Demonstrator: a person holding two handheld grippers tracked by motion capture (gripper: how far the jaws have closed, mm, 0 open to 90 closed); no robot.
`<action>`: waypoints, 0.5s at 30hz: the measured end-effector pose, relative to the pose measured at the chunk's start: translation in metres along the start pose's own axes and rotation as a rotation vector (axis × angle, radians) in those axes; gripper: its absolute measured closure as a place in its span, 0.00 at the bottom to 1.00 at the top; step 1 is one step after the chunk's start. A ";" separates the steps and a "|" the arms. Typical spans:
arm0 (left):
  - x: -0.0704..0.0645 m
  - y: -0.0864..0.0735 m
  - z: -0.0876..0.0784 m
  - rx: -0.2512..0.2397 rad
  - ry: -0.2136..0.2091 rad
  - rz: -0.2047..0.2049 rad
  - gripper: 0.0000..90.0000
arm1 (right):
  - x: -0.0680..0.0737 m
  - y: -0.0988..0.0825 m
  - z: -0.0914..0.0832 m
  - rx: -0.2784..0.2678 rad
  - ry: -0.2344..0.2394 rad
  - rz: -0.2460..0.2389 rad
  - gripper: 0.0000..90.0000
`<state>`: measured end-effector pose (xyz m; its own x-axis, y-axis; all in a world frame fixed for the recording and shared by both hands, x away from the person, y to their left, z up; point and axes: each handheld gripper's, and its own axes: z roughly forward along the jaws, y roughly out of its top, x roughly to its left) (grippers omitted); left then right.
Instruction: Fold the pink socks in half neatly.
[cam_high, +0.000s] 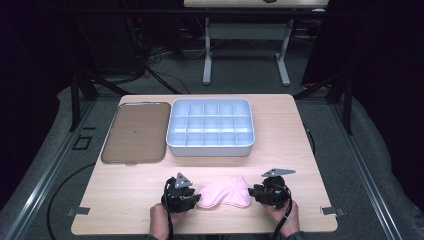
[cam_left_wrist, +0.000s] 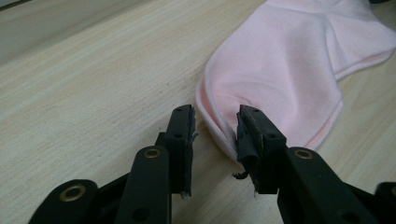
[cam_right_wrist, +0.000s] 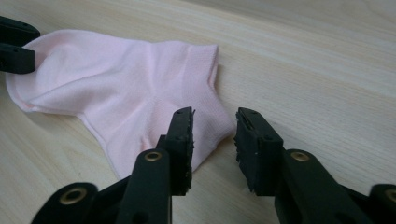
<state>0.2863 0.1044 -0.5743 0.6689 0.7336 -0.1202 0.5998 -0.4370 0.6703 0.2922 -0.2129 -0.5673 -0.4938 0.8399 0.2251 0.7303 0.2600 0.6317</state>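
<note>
Sock (cam_high: 225, 193), pale pink soft knit, lies flat near the front edge of a light wood-grain table (cam_high: 280, 150) in the high view, between the left gripper (cam_high: 187, 200) and right gripper (cam_high: 257, 192), each held by a hand coming in from the bottom. Farther back sit a white plastic organizer box (cam_high: 210, 127) with a grid of square compartments and, just beside it on the left, a flat translucent brownish lid (cam_high: 135, 132) with rounded corners.

Left gripper view: left gripper (cam_left_wrist: 215, 126) has its black jaws narrowly parted, with a rounded hemmed end of the sock (cam_left_wrist: 289, 70) between them; the right-hand pad touches the fabric, the other stands apart from it. Pad rubber looks frayed at the edges.

Right gripper view: right gripper (cam_right_wrist: 214, 128) jaws are narrowly parted over the sock's (cam_right_wrist: 126, 93) near corner, not closed on it. Fine ribbed knit, smooth seam creases. Matte laminate table (cam_right_wrist: 317, 60).
</note>
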 end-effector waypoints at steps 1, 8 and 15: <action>0.000 -0.001 0.000 -0.006 0.000 0.002 0.75 | 0.002 -0.001 0.003 0.020 -0.009 -0.013 0.77; 0.001 -0.006 0.000 -0.037 -0.018 0.024 0.82 | 0.010 -0.004 0.005 0.019 -0.073 -0.106 0.88; 0.007 -0.013 0.000 -0.090 -0.040 0.025 0.90 | 0.007 -0.006 0.004 0.010 -0.040 -0.083 0.97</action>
<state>0.2831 0.1150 -0.5839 0.7013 0.7008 -0.1304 0.5417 -0.4050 0.7366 0.2861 -0.2064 -0.5731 -0.5342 0.8333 0.1422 0.6923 0.3347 0.6393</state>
